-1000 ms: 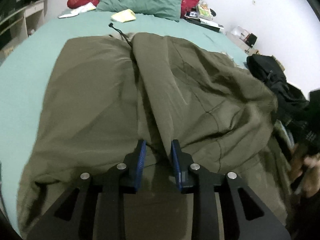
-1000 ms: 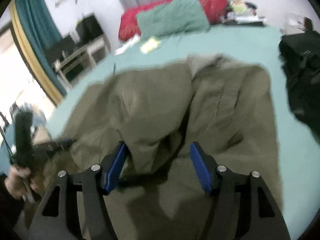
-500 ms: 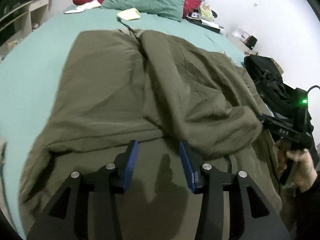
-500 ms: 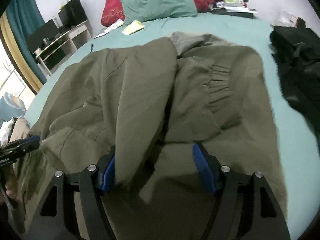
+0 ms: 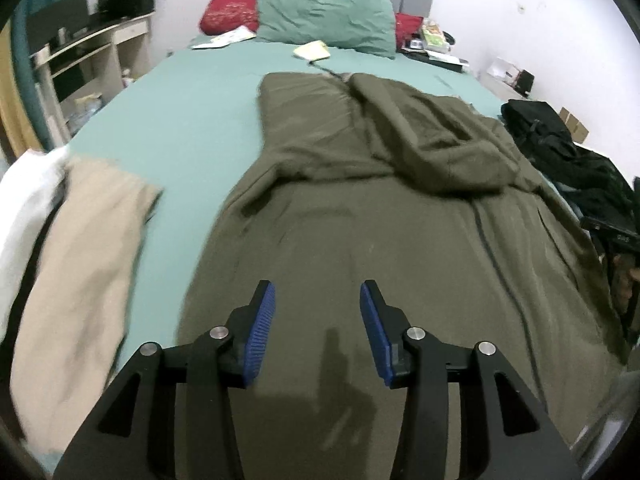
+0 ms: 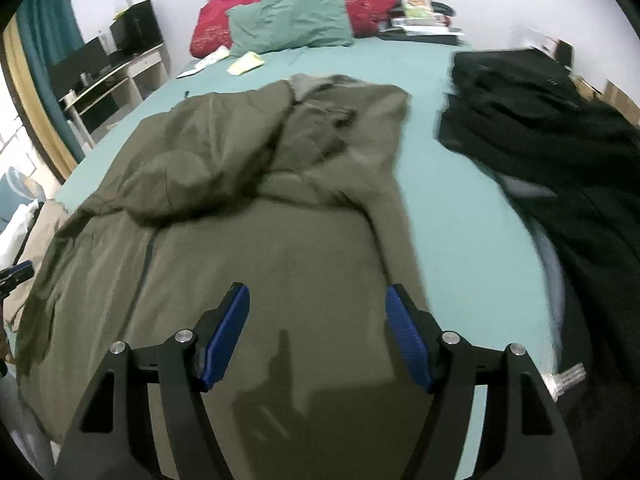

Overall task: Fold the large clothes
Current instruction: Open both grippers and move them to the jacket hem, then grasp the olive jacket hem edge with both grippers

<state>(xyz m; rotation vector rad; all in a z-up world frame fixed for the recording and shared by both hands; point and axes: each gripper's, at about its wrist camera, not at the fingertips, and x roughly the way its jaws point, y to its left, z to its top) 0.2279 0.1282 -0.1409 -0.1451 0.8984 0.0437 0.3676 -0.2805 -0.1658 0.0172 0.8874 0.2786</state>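
**Olive jacket half folded on the bed**

Olive cloth covers the middle of the bed [image 5: 192, 92]: the jacket [image 5: 360, 240] lies flat on the teal sheet, its far end toward the pillows [image 5: 324, 20] and its near hem at the foot edge. Both sleeves look folded in across the chest, one bunched into a thick roll [image 5: 452, 160] toward the bed's right side.

The left tongs [image 5: 317, 320] hover just above the near hem, spread and holding nothing. The right tongs [image 6: 318, 328] hang over the same hem toward the jacket's right edge, also spread wide and empty.

By my reading the sleeve step is done and the lengthwise fold is next. That calls for each pair of tongs to drop to a hem corner, pinch through all layers, and carry the hem up toward the collar (the rolled sleeve may slip or bulge as it goes).

A beige garment [image 5: 76, 272] hangs at the left foot corner; black clothes [image 6: 560, 120] sit along the right edge, apart from the jacket.
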